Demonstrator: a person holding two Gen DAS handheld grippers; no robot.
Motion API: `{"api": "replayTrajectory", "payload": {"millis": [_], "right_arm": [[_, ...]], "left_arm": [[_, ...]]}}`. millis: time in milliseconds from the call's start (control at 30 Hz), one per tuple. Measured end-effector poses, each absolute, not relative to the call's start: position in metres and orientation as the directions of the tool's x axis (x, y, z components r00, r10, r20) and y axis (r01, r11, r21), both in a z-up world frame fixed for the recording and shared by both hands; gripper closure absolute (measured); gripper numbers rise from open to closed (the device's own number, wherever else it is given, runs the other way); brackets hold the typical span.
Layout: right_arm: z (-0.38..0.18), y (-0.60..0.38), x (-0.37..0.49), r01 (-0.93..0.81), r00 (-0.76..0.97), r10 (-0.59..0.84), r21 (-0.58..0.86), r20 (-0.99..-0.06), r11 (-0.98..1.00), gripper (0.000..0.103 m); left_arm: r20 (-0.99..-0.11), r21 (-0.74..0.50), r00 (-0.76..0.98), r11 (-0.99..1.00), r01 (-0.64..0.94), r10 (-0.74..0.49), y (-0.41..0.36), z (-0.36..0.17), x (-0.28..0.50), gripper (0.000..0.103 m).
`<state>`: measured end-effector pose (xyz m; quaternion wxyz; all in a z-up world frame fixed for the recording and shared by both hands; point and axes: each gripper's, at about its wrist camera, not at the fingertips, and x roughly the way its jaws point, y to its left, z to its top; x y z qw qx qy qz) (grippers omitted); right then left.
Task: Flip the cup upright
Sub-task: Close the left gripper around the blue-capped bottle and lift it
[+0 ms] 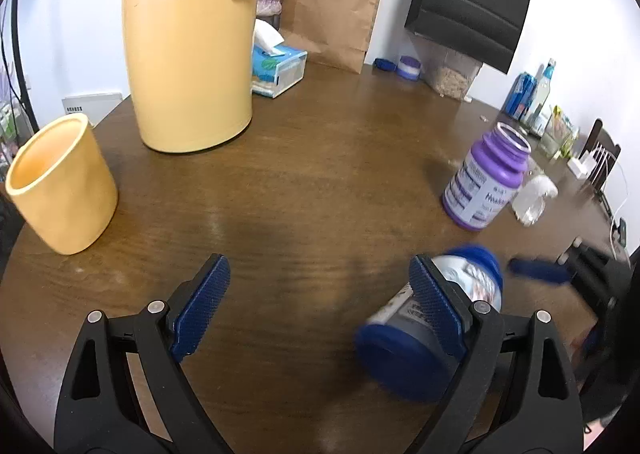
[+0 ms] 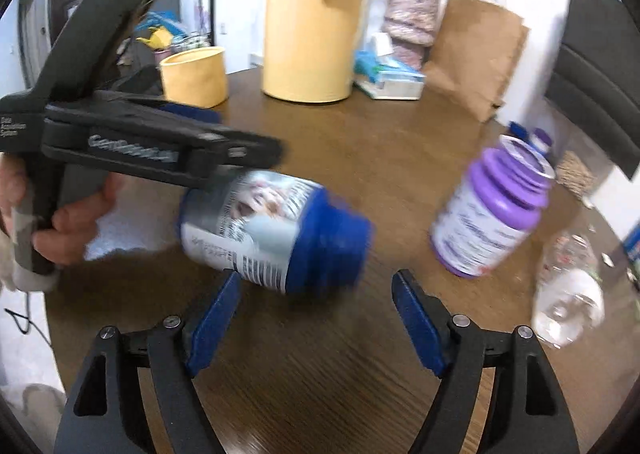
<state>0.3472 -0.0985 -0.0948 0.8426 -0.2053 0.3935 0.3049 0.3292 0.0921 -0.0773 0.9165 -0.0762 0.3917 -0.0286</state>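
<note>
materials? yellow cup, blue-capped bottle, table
Yellow cup: looks like matte plastic, possibly ceramic; thick uniform wall, no glaze shine.
Blue-capped bottle: likely plastic with a glossy printed paper or film label; motion-blurred.
Table: dark wood or wood veneer, visible grain, semi-gloss sheen.

This looks like a home, at a round wooden dining table [image 1: 320,174]. On it stand a yellow thermos jug [image 1: 188,42], a tissue box [image 1: 278,70] and paper shopping bags [image 1: 332,10] at the far side, near a white wall.
</note>
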Motion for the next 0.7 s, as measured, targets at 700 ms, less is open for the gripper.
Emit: {"api": "replayTrajectory", "payload": {"millis": [700], "right_arm": [[-0.068,-0.206,0.348,-0.455,0.568,0.289,-0.001,-0.771,0.891,0.02]], "left_arm": [[-0.855,0.028,0.497,0.946,0.324,-0.146,-0.015,-0.089,0.341,0.041]]}}
